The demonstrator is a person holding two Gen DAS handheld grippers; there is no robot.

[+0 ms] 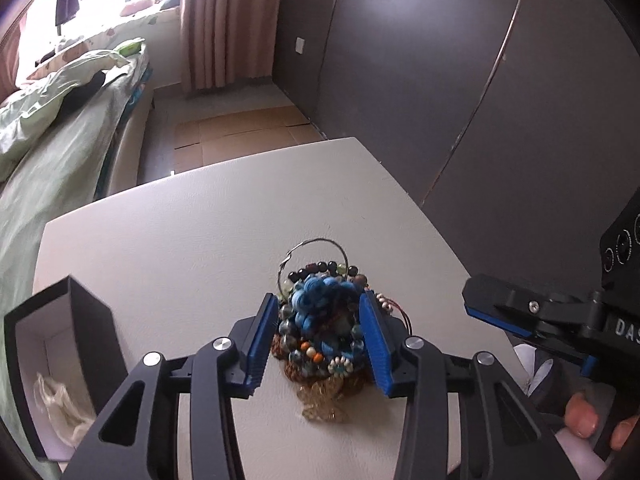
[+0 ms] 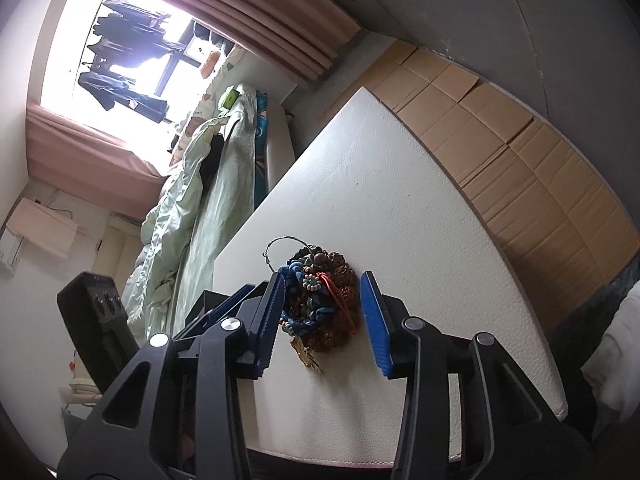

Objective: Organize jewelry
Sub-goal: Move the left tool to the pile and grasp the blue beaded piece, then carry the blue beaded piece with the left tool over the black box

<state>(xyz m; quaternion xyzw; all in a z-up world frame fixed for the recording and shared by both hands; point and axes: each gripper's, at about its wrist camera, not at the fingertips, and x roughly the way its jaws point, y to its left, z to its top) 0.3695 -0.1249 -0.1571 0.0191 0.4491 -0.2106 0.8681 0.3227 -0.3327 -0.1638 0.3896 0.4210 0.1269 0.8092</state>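
Observation:
A tangled pile of jewelry [image 1: 320, 328] lies on the white table [image 1: 192, 232]: blue cord, dark and coloured beads, a thin wire hoop and a gold chain. My left gripper [image 1: 320, 312] is open, its blue pads on either side of the pile, above it. An open black box [image 1: 60, 344] with a white lining stands at the left, with crumpled plastic inside. In the right wrist view the same pile [image 2: 320, 300] sits between the open fingers of my right gripper [image 2: 324, 296]. The right gripper's body [image 1: 560, 320] shows at the right of the left wrist view.
A bed with a pale green quilt [image 1: 48, 128] runs along the table's left side. Flattened cardboard [image 2: 520, 152] covers the floor beyond the table. A dark wardrobe [image 1: 440, 60] stands behind. The table's near edge [image 2: 360, 460] lies just below the right gripper.

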